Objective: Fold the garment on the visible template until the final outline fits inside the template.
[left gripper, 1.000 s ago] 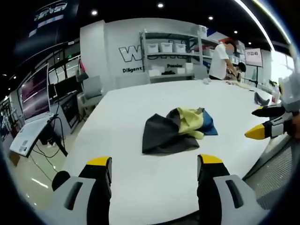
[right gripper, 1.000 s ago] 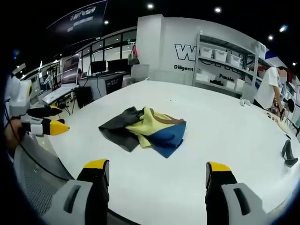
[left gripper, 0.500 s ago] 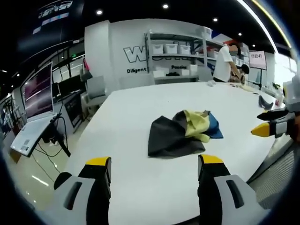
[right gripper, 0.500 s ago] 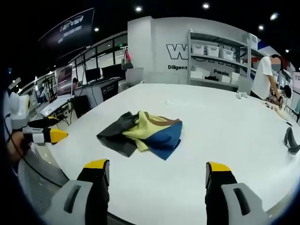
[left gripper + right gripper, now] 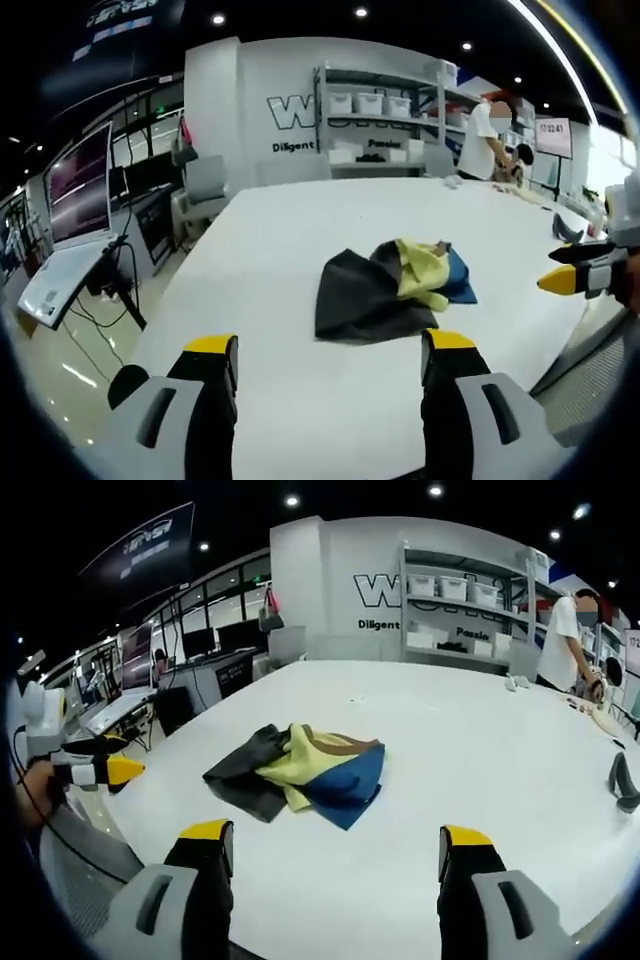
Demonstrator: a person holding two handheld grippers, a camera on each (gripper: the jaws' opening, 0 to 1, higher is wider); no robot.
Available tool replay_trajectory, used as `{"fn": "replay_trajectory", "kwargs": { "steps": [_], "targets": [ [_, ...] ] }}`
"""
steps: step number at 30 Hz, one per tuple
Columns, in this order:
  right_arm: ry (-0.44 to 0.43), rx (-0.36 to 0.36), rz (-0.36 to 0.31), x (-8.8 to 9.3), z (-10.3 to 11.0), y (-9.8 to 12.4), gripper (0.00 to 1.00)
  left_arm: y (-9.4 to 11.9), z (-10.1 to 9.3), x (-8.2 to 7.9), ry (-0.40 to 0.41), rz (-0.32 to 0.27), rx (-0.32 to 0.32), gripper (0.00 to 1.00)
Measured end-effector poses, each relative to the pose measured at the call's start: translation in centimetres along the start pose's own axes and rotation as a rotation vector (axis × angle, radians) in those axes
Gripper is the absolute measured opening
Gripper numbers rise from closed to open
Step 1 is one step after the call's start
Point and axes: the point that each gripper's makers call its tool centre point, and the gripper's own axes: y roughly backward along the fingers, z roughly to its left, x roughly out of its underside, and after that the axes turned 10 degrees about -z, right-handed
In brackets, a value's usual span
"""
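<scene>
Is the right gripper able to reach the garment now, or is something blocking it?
Probably yes. The right gripper is open and faces the crumpled garment across bare white table; nothing lies between them. The left gripper waits off to the side.

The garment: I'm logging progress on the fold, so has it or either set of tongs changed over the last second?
Nothing was taken hold of or let go. Only the cameras drifted with the hands. The garment stays crumpled and untouched on the white table; the left tongs and right tongs stay open and apart from it.
</scene>
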Motion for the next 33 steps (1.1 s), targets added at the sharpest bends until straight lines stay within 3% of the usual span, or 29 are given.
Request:
{"fn": "replay_trajectory", "kwargs": {
  "steps": [6,10,17,24,31,33],
  "targets": [
    [-0.010,-0.004,0.018,0.4,0.0,-0.1,0.81,-0.1,0.0,0.4,0.004,0.022,0.002,0.72],
    [-0.003,-0.019,-0.002,-0.5,-0.1,-1.0,0.82,-1.1,-0.2,-0.2,-0.016,0.017,0.023,0.72],
    [-0.002,-0.056,-0.008,-2.2,-0.3,-3.5,0.77,-3.8,-0.5,-1.4,0.023,0.012,0.054,0.72],
    [0.025,-0.076,-0.004,-2.8,-0.6,-6.3,0.77,-6.3,-1.3,-1.9,-0.021,0.025,0.096,0.72],
    [0.051,-0.112,0.022,-2.2,-0.4,-8.5,0.74,-8.8,-2.7,-0.4,-0.044,0.083,0.141,0.69],
    [0.053,-0.117,0.040,-1.6,-0.5,-9.3,0.73,-9.4,-3.7,0.2,-0.053,0.104,0.193,0.68]
  ]
}}
